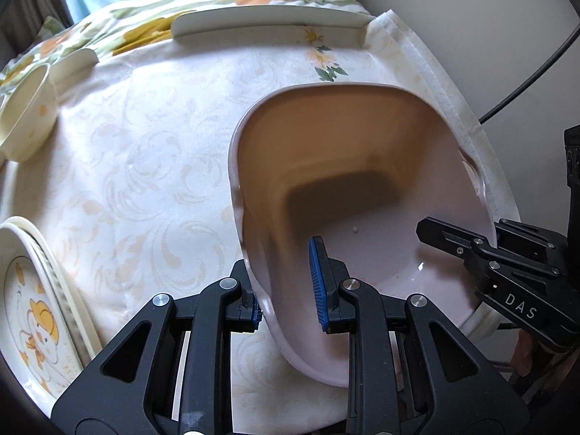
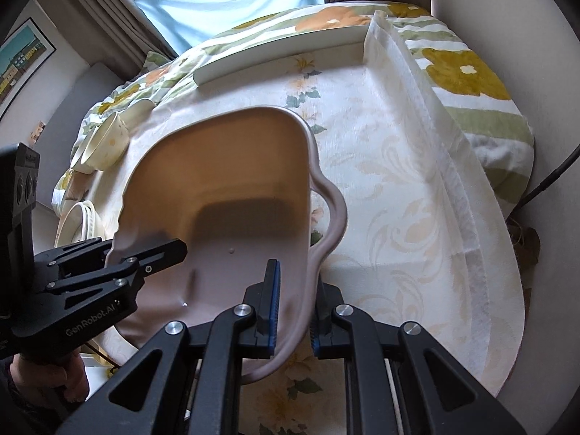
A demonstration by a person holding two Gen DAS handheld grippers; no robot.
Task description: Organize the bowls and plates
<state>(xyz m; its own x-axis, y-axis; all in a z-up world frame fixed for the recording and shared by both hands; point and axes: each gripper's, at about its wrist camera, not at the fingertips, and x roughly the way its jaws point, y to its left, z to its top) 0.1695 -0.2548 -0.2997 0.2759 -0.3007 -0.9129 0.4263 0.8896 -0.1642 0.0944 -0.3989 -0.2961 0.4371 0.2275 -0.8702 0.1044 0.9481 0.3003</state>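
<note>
Tablecloth (image 1: 145, 166) beneath pink tub (image 1: 362, 166) between 2 grippers

One large pinkish-beige plastic basin (image 1: 362, 166) fills the centre-right of the left wrist view. Two black two-finger grippers show: the left gripper (image 1: 290, 286) at the bottom, the right gripper (image 1: 456, 243) at the right edge. Two small cream bowls (image 1: 25, 123) sit at upper left. One stack of cream cartoon-printed plates (image 1: 32, 311), at least two, lies lower left. One long white plate (image 1: 268, 18) lies along the top.

The duck plate (image 1: 32, 311) runs off the left edge; the small bowl (image 1: 25, 119) too (its inside unseen); the basin's (image 1: 355, 166) far rim blurs.
</note>
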